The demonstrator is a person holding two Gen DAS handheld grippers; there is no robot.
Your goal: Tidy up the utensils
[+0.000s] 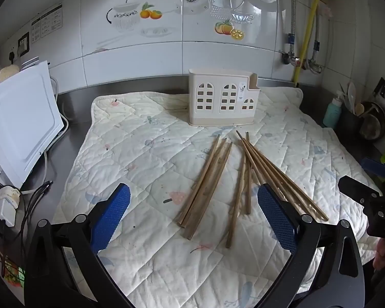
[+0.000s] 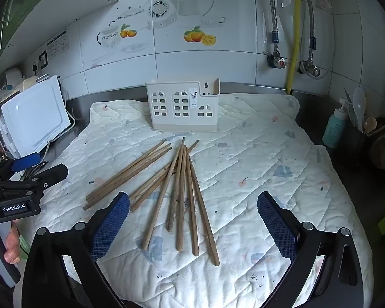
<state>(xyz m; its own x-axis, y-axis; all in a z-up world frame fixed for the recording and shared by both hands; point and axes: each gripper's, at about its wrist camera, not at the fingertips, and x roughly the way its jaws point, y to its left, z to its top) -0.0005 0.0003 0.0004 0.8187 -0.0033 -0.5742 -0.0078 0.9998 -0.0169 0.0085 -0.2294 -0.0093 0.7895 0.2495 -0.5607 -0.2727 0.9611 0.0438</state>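
Note:
Several wooden chopsticks (image 1: 210, 179) lie scattered on a quilted mat (image 1: 141, 154), in two loose bunches. Behind them a cream utensil holder (image 1: 222, 97) with window-shaped cutouts stands upright near the wall. My left gripper (image 1: 192, 202) hovers open over the near ends of the chopsticks, nothing between its blue pads. In the right wrist view the chopsticks (image 2: 177, 187) fan out before my right gripper (image 2: 192, 205), which is also open and empty. The holder (image 2: 183, 107) stands beyond them. The left gripper (image 2: 38, 172) shows at the left edge, held by a hand.
A white appliance (image 1: 20, 120) with cables and plugs stands at the left. At the right are a teal bottle (image 2: 333, 128) and a dark pot of utensils (image 2: 367, 138). Pipes and a yellow hose (image 2: 295, 38) run down the tiled wall.

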